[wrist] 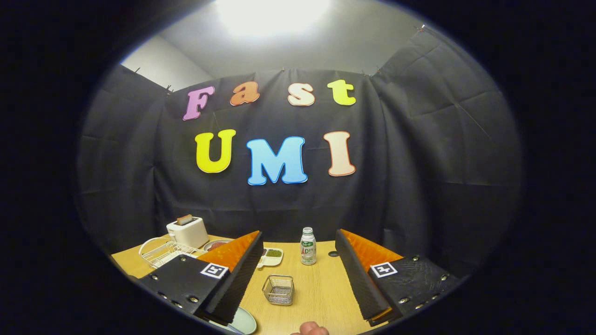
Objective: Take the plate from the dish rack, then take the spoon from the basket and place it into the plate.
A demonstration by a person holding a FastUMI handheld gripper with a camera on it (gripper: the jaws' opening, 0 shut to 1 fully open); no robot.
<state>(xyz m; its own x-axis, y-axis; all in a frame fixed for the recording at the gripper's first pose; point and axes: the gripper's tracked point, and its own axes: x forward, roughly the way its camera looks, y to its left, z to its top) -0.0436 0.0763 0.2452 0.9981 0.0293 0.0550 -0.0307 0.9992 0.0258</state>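
Observation:
My gripper (298, 239) is held above the wooden table (321, 293), open, with its fingers wide apart and nothing between them. Below the gap stands a small wire basket (278, 289); what lies inside it I cannot tell. A pale green plate (244, 321) lies flat on the table near me, partly hidden under the left finger (233, 279). The white wire dish rack (160, 251) stands beyond the left finger, at the table's left side.
A white toaster (187, 231) with a slice in it stands behind the rack. A small bottle (308, 246) stands ahead between the fingertips, beside a white dish of green food (271, 256). Part of a hand (311, 329) shows close to me.

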